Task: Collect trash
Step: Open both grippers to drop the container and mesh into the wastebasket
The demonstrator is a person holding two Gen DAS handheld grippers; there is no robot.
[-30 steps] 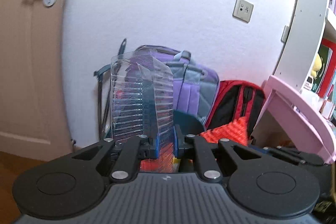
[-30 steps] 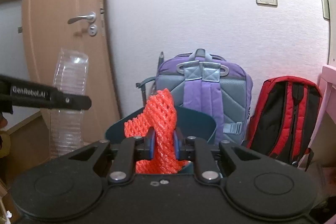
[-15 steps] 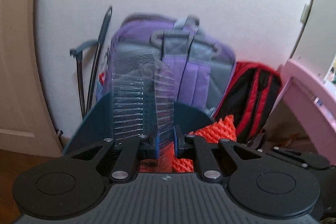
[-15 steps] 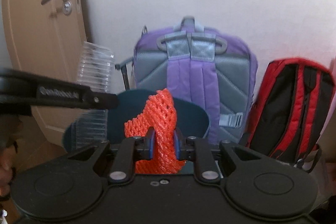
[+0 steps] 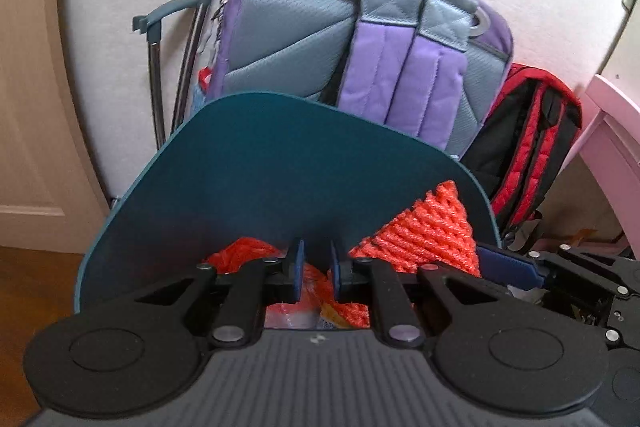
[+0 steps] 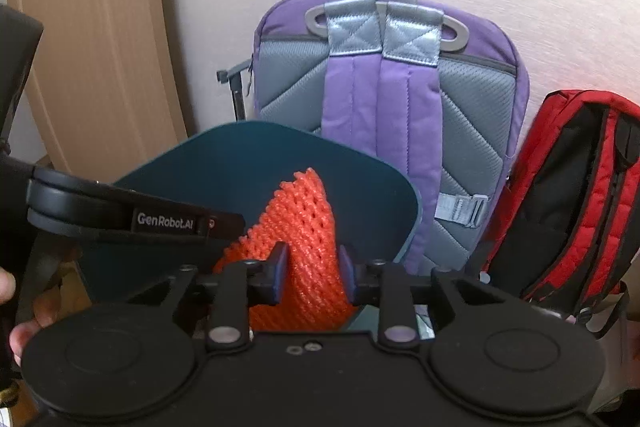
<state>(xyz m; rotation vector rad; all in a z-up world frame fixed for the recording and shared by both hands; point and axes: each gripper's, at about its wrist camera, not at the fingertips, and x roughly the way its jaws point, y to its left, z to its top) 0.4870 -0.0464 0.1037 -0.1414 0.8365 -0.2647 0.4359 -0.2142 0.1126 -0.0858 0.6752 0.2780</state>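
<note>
- Right now we are holding both grippers over the dark teal bin point(image 5: 280, 187), which is standing on the floor in front of a purple backpack point(image 5: 400, 59) leaning on the wall, so that anything we let go of should fall inside.
- Our left gripper point(image 5: 316, 269) is hanging just above the bin's mouth with its blue pads slightly parted and nothing between them; the narrow gap is showing only rubbish below.
- Our right gripper point(image 6: 312, 273) is pinching the orange foam net point(image 6: 304, 235) near its lower part, and the net is sticking up between the fingers in front of the bin's back wall, so we judge it is being brought in for dropping.
- From the left camera, the net is rising at the right side of the bin, just beside our right gripper's body.
- More orange netting and some pale wrappers are lying low in the bin, but the gripper bodies are covering most of them and we cannot say what they are.
- The bin's near rim and floor are being cut off in both views, and a red backpack point(image 6: 580, 195) is only partly showing.
</note>
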